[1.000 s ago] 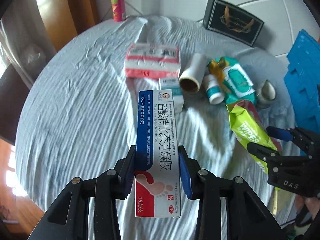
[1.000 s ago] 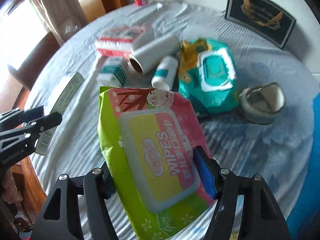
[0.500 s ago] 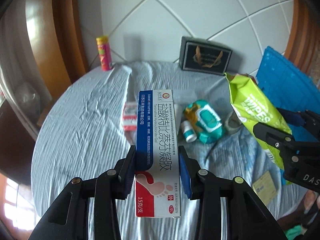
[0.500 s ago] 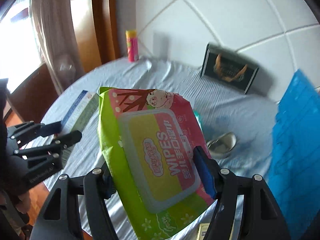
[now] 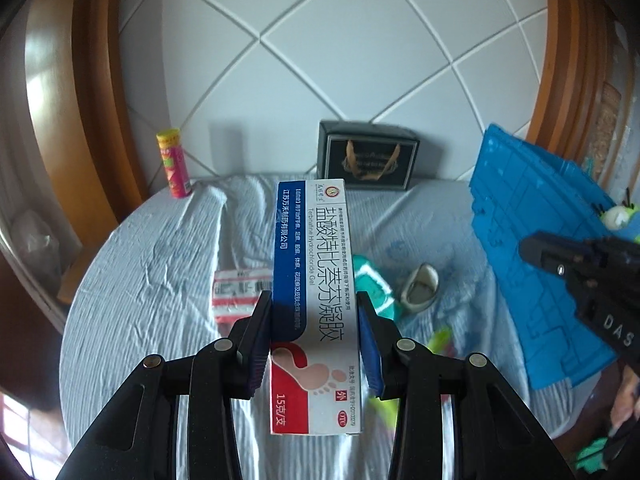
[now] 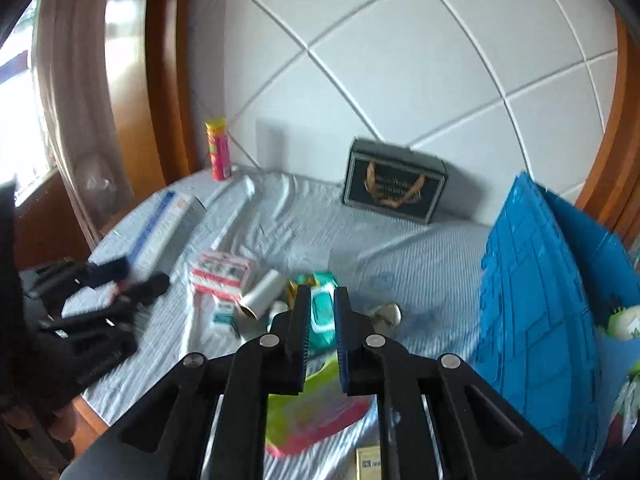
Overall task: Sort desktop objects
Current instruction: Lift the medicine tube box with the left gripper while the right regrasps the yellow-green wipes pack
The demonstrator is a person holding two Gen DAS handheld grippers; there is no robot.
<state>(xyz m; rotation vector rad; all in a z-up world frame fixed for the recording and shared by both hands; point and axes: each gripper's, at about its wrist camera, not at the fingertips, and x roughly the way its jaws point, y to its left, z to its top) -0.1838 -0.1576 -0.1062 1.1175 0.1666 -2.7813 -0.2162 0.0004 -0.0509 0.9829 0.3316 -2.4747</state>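
The left gripper (image 5: 316,344) is clamping the terbinafine gel box (image 5: 314,280) upright at twelve o'clock for carrying, while the right gripper (image 6: 320,336) is hovering nearly closed and empty above the green wipes pack (image 6: 316,408).

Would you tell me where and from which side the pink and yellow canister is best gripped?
Probably around its middle, coming in level from the front: the canister stands upright, round and alone by the wall, so jaws either side of the body should fit.
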